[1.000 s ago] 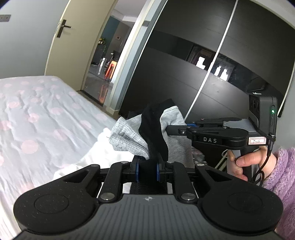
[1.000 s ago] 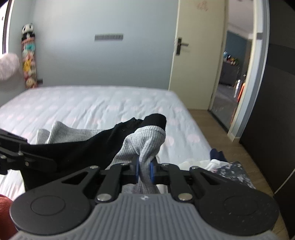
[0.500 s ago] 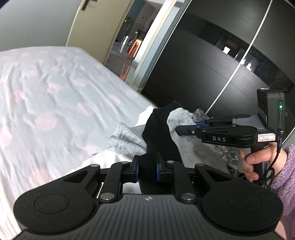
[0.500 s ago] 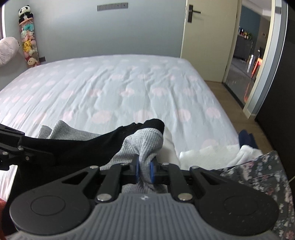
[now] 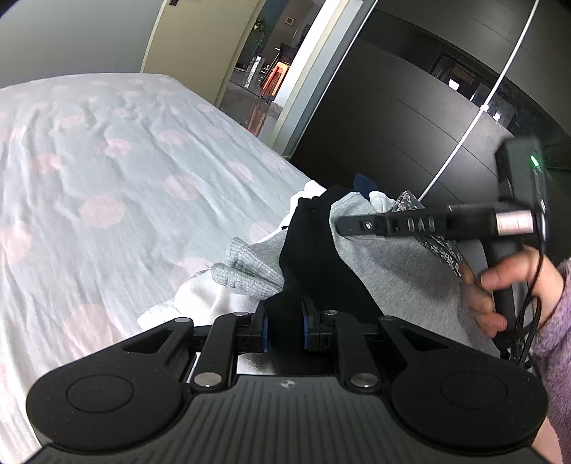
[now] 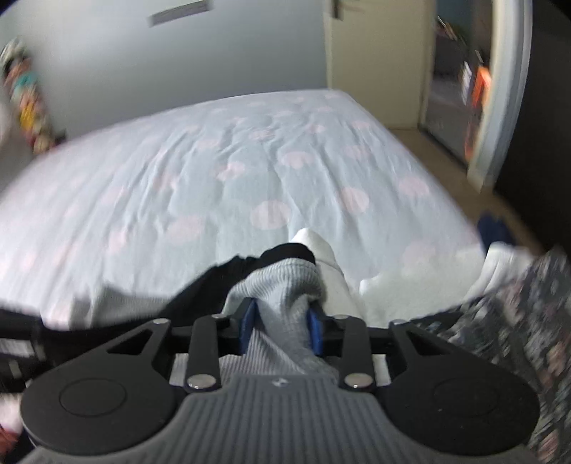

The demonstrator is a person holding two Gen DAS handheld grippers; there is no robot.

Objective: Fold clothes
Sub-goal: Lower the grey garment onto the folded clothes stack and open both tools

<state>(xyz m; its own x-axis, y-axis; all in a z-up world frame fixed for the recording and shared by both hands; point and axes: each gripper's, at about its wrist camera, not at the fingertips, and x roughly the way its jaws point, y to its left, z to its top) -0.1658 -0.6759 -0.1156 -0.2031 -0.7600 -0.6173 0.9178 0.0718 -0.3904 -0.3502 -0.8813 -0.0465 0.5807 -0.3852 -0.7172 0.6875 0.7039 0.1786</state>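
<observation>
A wide bed under a pale blue-grey sheet with faded pink dots [image 6: 221, 185] fills most of the room. Behind it stands a plain grey-blue wall [image 6: 214, 53] bearing a small pale rectangular plate [image 6: 178, 13]. Beyond the bed's far right corner a cream door [image 6: 374, 60] stands open onto a lit hallway [image 5: 264, 71]. A glossy black sliding wardrobe [image 5: 410, 117] lines the right side, above light wooden flooring [image 6: 439, 150].

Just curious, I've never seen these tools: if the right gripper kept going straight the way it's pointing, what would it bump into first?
The grey knit garment, which already lies between the opening jaws of the right gripper. Past that bunch, probably the white cloth, then the bed; depth is hard to judge.
</observation>
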